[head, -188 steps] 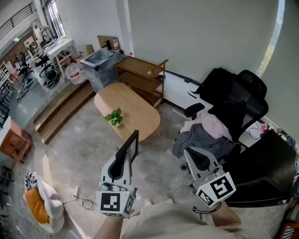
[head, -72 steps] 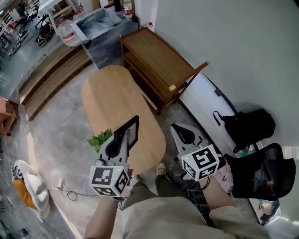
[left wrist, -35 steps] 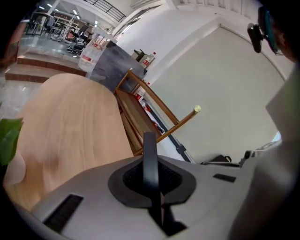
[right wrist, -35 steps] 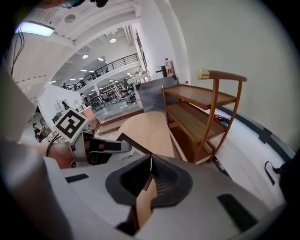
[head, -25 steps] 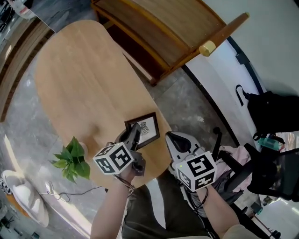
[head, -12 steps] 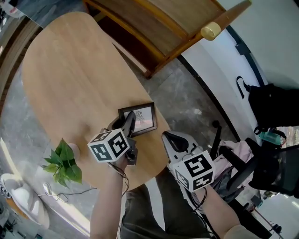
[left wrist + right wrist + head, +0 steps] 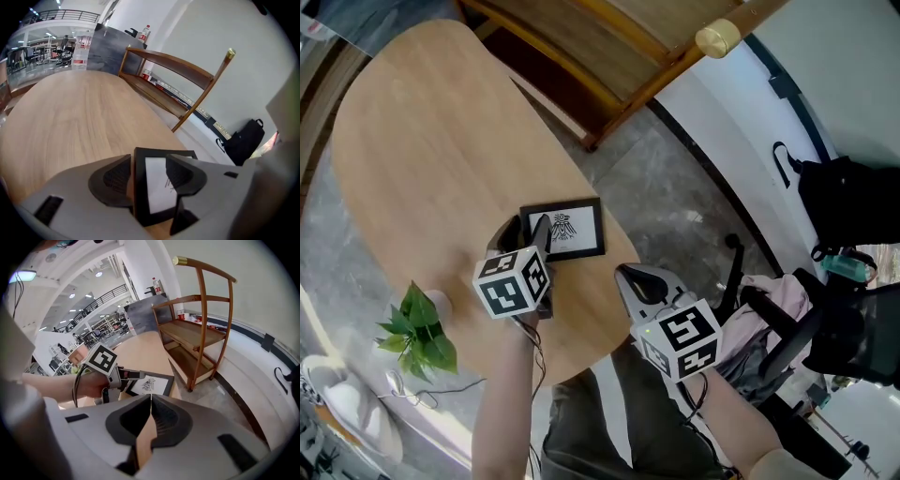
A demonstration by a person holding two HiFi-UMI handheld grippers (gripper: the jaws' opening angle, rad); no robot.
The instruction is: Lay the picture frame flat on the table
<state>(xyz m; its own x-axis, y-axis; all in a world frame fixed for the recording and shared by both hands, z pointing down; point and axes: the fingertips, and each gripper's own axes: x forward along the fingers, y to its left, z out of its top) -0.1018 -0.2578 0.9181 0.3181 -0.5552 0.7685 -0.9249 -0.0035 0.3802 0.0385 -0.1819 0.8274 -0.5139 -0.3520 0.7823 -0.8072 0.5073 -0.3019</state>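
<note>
Frame: the picture frame (image 7: pixel 563 230) lay face up on the table (image 7: pixel 422 122), close to the near edge, so the laying-down looked done.
Left gripper: the left gripper (image 7: pixel 150 174) sat low over the frame's near end, most likely because it was letting go there.
Left fingers: the jaws were opening and stood wide, with the frame's end between them; the pads did not appear to press on it.
Right gripper: the right gripper (image 7: pixel 151 401) hung off the table's edge, apart from the frame, seemingly kept clear as spare.
Right fingers: closed together, holding nothing.
</note>
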